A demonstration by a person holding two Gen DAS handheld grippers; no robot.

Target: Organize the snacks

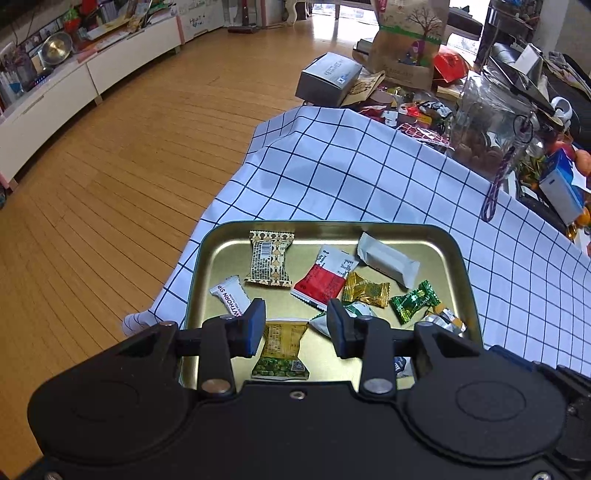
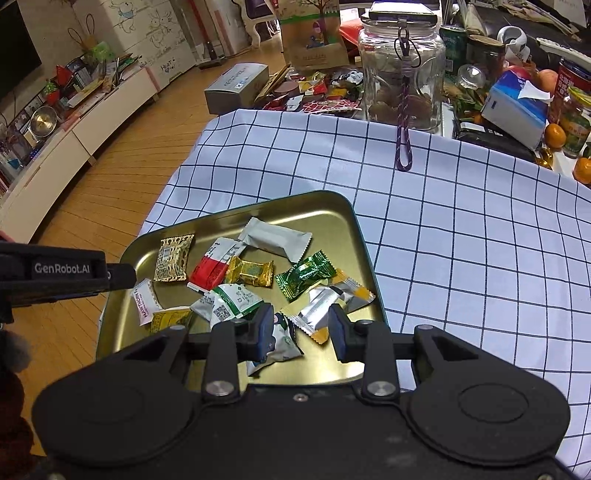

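A gold metal tray (image 1: 458, 266) (image 2: 354, 229) sits on the checked cloth and holds several wrapped snacks: a red-and-white pack (image 1: 323, 277) (image 2: 212, 267), a green candy (image 1: 413, 301) (image 2: 304, 275), a grey bar (image 1: 388, 258) (image 2: 275, 238). My left gripper (image 1: 295, 328) is open over the tray's near edge, above a yellow-green pack (image 1: 282, 350). My right gripper (image 2: 301, 332) is open over the tray's near right corner, a white-green pack (image 2: 280, 345) lying by its left finger. The left gripper's body (image 2: 66, 271) shows at the left of the right wrist view.
A glass jar (image 2: 400, 66) with a purple cord (image 2: 402, 125) stands behind the cloth (image 2: 461, 221), among a pile of snacks (image 2: 314, 94), a grey box (image 2: 236, 86), a paper bag (image 2: 314, 33), a tissue box (image 2: 515, 107) and oranges. Wooden floor lies to the left.
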